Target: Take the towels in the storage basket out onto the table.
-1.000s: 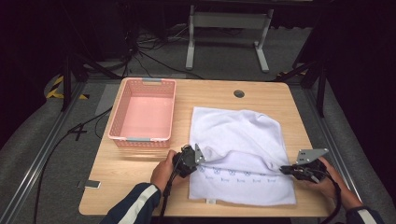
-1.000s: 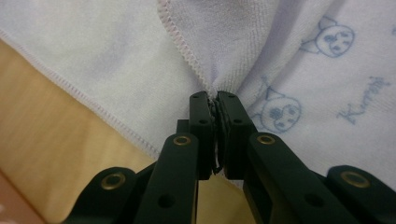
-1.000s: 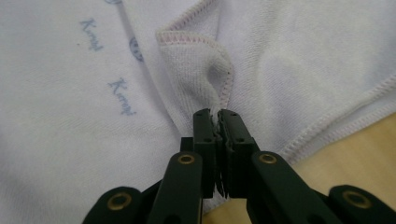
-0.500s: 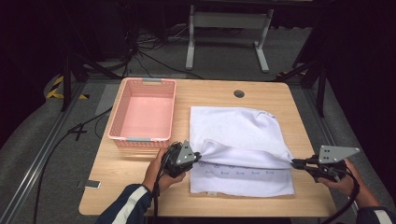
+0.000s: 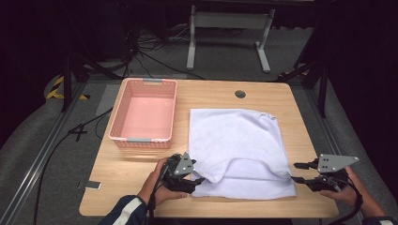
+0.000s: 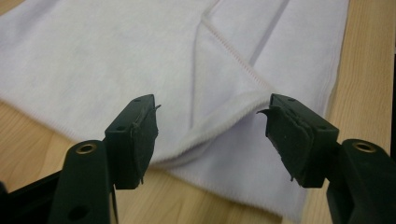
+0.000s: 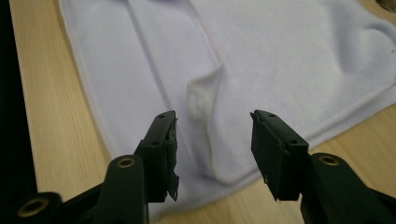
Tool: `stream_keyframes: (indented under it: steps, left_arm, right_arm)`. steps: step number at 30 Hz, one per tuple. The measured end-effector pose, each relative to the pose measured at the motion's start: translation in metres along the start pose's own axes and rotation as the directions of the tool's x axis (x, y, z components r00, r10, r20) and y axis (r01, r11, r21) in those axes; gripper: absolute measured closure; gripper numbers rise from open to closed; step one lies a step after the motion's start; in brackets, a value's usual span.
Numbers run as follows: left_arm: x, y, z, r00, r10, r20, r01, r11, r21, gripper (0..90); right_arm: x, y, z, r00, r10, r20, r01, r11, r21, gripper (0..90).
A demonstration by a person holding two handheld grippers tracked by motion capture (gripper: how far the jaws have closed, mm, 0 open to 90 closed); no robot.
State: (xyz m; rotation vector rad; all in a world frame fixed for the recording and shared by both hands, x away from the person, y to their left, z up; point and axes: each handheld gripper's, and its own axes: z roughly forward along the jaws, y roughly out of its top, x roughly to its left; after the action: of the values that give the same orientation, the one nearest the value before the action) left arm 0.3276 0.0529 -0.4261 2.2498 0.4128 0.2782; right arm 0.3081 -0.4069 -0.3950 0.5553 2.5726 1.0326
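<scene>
A pale lavender towel (image 5: 234,136) lies flat on the wooden table (image 5: 136,187), its near part folded over so a doubled edge runs along the front. My left gripper (image 5: 199,177) sits at the towel's near left corner; its jaws have just been opening and stand open. In the left gripper view the folded hem of the towel (image 6: 219,126) lies loose on the table beyond the left gripper (image 6: 210,135), touching neither pad. My right gripper (image 5: 297,172) is at the near right corner, also just opened. The right gripper (image 7: 212,144) hovers over the slack towel (image 7: 280,56).
A pink plastic basket (image 5: 141,139) stands to the left of the towel, nothing inside it. A round cable hole (image 5: 240,94) sits near the table's far edge. A small flat tag (image 5: 89,185) lies at the near left. A metal stand (image 5: 230,28) is on the floor behind.
Both grippers drew apart with the towel's fold stretched between them, then opened and let go. The folded edge now lies slack on the towel's lower layer.
</scene>
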Motion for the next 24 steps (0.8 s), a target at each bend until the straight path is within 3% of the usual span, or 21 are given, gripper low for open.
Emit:
stream_keyframes:
  steps: [2,5,7,8,9,11,12,14,15,17,18,23,24]
  left_arm:
    - [0.001,0.006,0.014,0.9997,0.005,0.025,-0.006,0.9995,0.031,30.3]
    - [-0.002,0.011,0.035,0.9965,0.042,0.072,-0.048,0.9949,0.089,29.4]
    - [-0.004,0.011,0.039,0.9956,0.059,0.072,-0.067,0.9913,0.113,33.7]
    - [-0.006,0.012,0.043,0.9917,0.096,0.086,-0.108,0.9832,0.147,33.7]
    - [-0.007,0.011,0.044,0.9908,0.106,0.084,-0.119,0.9797,0.161,43.4]
    - [-0.005,0.008,0.045,0.9903,0.103,0.093,-0.117,0.9812,0.154,60.3]
    - [-0.003,0.006,0.041,0.9875,0.115,0.107,-0.129,0.9828,0.132,74.8]
    - [-0.002,0.006,0.036,0.987,0.116,0.111,-0.129,0.9842,0.121,84.5]
    - [-0.001,0.005,0.031,0.9882,0.119,0.096,-0.128,0.9881,0.085,84.5]
    - [-0.001,0.003,0.019,0.9867,0.12,0.11,-0.126,0.9905,0.054,89.6]
    - [-0.003,0.0,0.01,0.9822,0.137,0.128,-0.143,0.989,0.038,89.6]
    - [-0.011,-0.011,0.003,0.9759,0.15,0.159,-0.161,0.9852,0.059,89.8]
    - [-0.011,-0.014,0.004,0.9777,0.148,0.149,-0.159,0.9852,0.064,89.5]
  right_arm:
    - [-0.004,0.007,0.009,0.9997,0.023,-0.008,-0.023,0.9997,0.005,44.5]
    - [-0.007,0.011,0.029,0.9984,0.038,-0.043,-0.035,0.9966,0.075,42.5]
    - [-0.006,0.01,0.034,0.9974,0.038,-0.061,-0.032,0.9951,0.093,44.4]
    - [-0.003,0.01,0.039,0.9974,0.031,-0.064,-0.023,0.9925,0.12,48.0]
    - [-0.001,0.009,0.043,0.9983,0.01,-0.057,-0.001,0.9897,0.143,58.1]
    - [0.003,0.006,0.044,0.9958,-0.016,-0.09,0.029,0.9887,0.147,74.8]
    - [0.006,0.004,0.041,0.9935,-0.031,-0.109,0.046,0.9901,0.132,85.9]
    - [0.008,0.004,0.039,0.9928,-0.042,-0.112,0.056,0.9899,0.13,86.9]
    - [0.01,0.003,0.036,0.9906,-0.064,-0.121,0.079,0.9898,0.119,87.4]
    - [0.015,0.002,0.021,0.9845,-0.094,-0.148,0.106,0.9915,0.075,87.7]
    - [0.017,0.001,0.015,0.9824,-0.104,-0.155,0.113,0.9921,0.055,87.7]
    - [0.025,-0.009,-0.003,0.9704,-0.136,-0.199,0.145,0.989,0.028,84.1]
    - [0.027,-0.011,-0.003,0.9682,-0.145,-0.204,0.155,0.9875,0.031,82.9]
